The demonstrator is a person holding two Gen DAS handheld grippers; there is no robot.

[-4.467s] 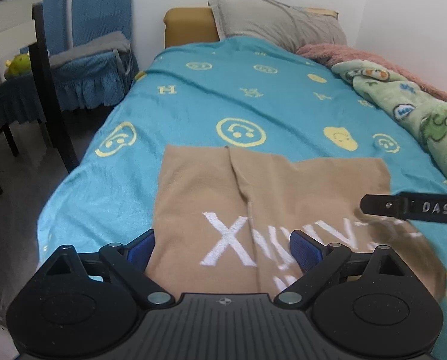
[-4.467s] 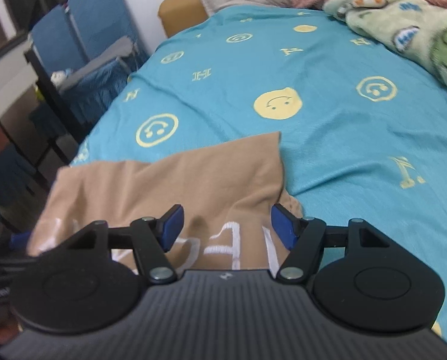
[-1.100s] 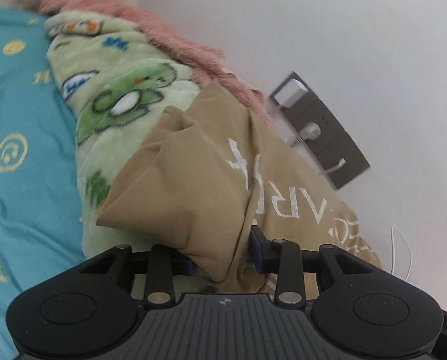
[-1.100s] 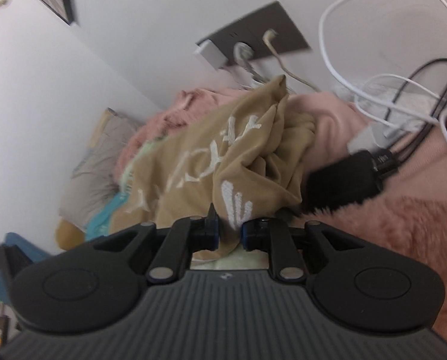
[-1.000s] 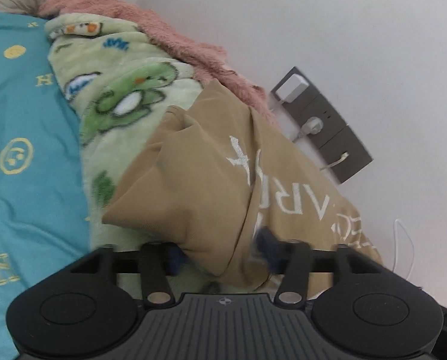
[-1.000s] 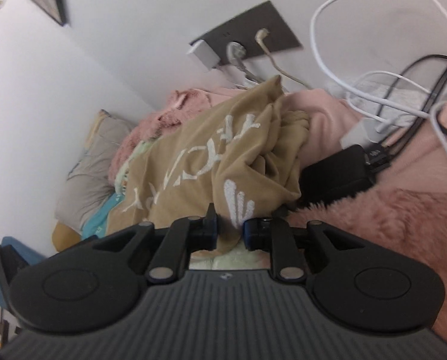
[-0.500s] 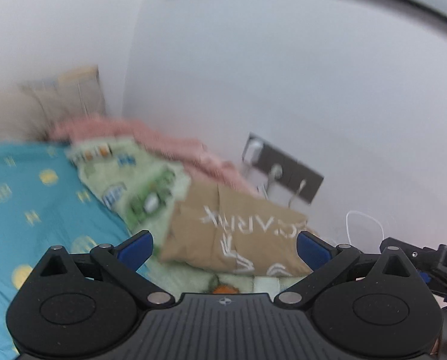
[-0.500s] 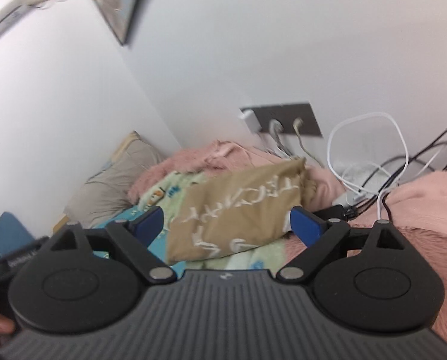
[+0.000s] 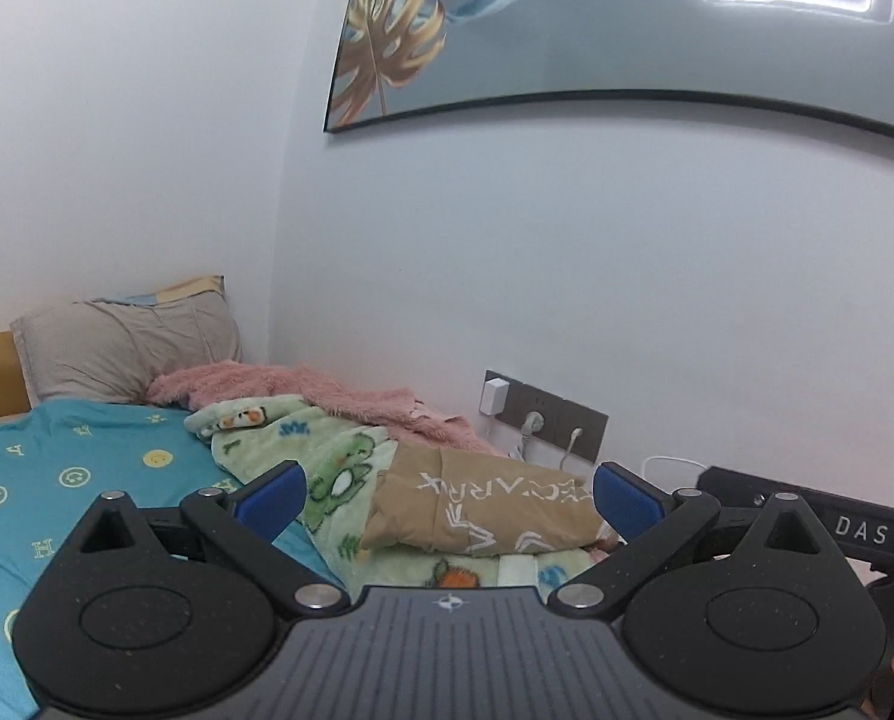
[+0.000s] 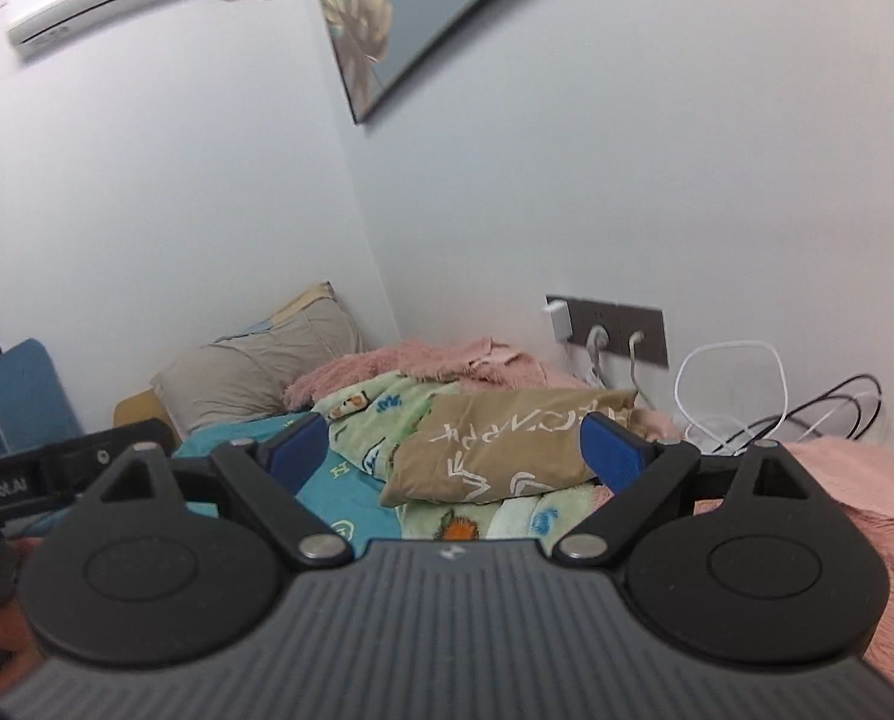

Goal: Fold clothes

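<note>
Left tongs (image 9: 447,501) and right tongs (image 10: 456,447) both hang wide apart and empty, pulled back from the wall side of the bed (image 9: 57,516). A second ago each pinched the folded tan garment (image 9: 483,510); now it lies released on the green blanket (image 9: 327,480), near the wall sockets (image 9: 546,420). This garment looks finished.
</note>
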